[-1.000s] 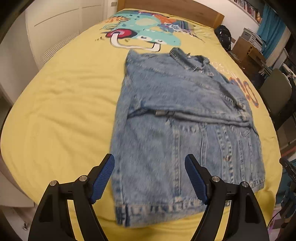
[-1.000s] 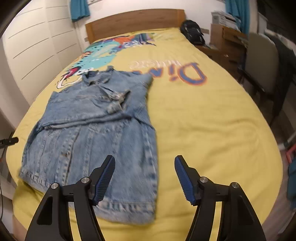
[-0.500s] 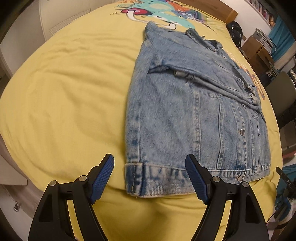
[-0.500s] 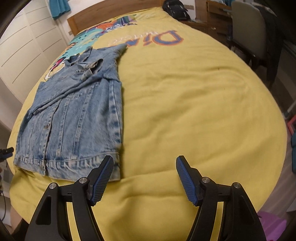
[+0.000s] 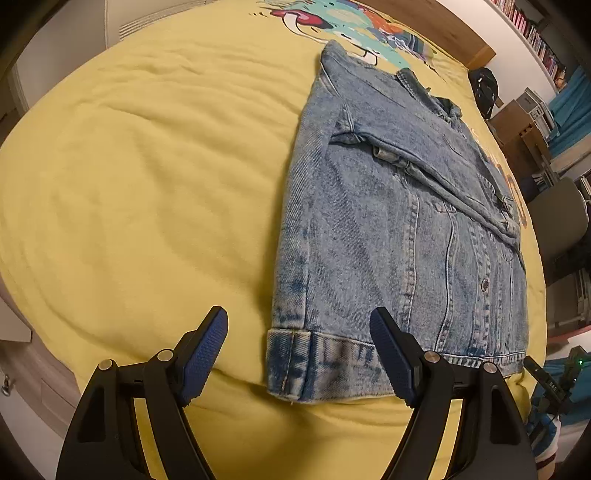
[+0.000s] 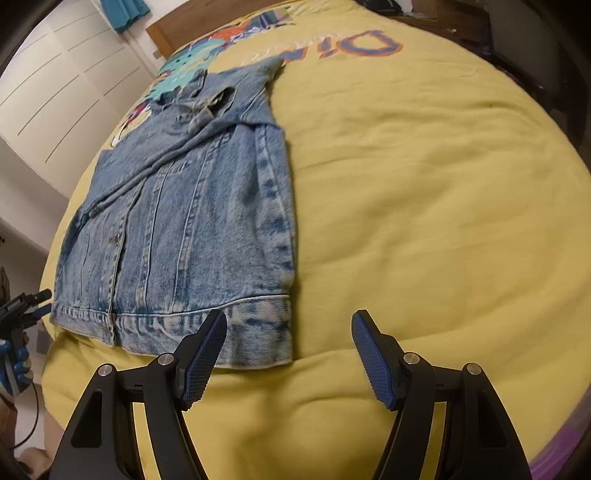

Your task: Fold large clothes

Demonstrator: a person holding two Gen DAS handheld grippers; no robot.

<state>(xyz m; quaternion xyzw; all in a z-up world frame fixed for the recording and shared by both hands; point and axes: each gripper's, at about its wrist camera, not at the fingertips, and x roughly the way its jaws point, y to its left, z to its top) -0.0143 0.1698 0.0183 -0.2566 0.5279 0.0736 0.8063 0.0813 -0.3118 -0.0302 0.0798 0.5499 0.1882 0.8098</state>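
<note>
Left wrist view shows the denim jacket (image 5: 399, 229) lying flat on the yellow bedspread (image 5: 140, 192), its long axis running from the foot edge of the bed toward the wooden headboard (image 5: 454, 33), collar at the far end and hem band just short of the near edge. A sleeve is folded diagonally across the chest. The left gripper (image 5: 299, 347) hangs spread wide, released, over the hem's left corner, touching nothing. In the right wrist view, the right gripper (image 6: 288, 349) is likewise spread and holds nothing, framing the right hem corner of the jacket (image 6: 192, 221).
</note>
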